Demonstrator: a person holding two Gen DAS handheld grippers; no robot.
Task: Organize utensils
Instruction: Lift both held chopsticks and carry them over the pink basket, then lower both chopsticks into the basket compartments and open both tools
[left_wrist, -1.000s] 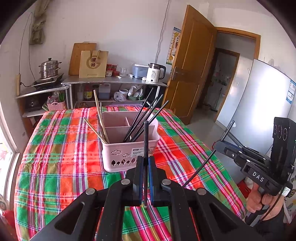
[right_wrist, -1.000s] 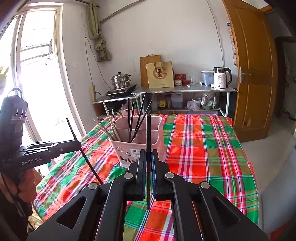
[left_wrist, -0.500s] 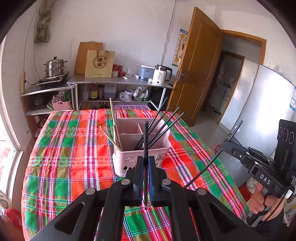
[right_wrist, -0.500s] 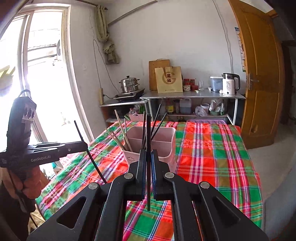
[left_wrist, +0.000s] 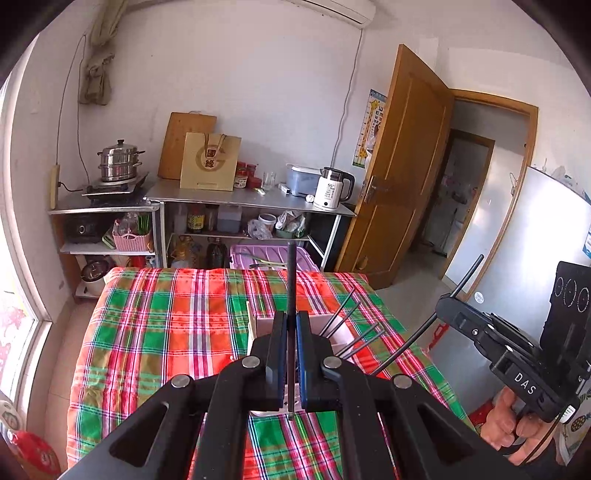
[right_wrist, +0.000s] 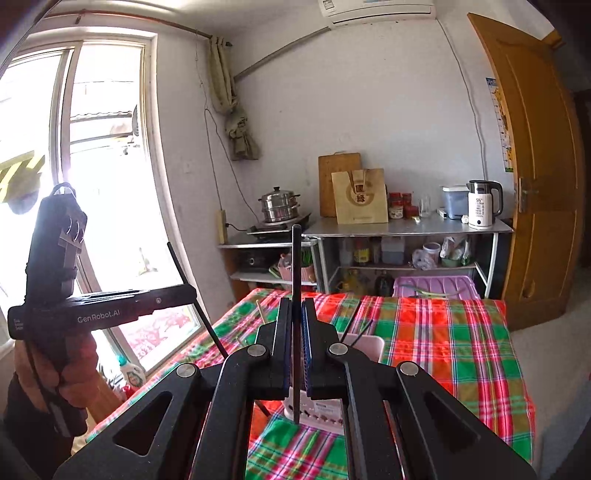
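- The left hand-held gripper (left_wrist: 291, 334) has its jaws pinched tight on one black chopstick (left_wrist: 291, 273), which stands upright between the pads; its lower tip pokes out just under the fingers.
- The right hand-held gripper (right_wrist: 296, 325) is likewise clamped on a second black chopstick (right_wrist: 296, 258), upright, with the tip showing below the pads.
- The pink utensil basket (left_wrist: 341, 334) sits on the plaid-covered surface (left_wrist: 166, 332), but in the left wrist view the gripper body hides nearly all of it; only a strip of rim and wall shows.
- From the right wrist view only a corner of the basket's rim and a bit of its patterned front, low between the gripper arms, can be seen.
- Several dark chopsticks (left_wrist: 351, 321) lean out of the basket to the right; their lower ends are hidden, so which compartment they stand in cannot be told.
- A pale wooden stick (right_wrist: 260, 312) shows left of the right gripper's fingers; its base is covered.
- The person's right hand (left_wrist: 517, 424) is cut off by the frame edge, and the left hand (right_wrist: 62, 369) is partly hidden behind its gripper handle.
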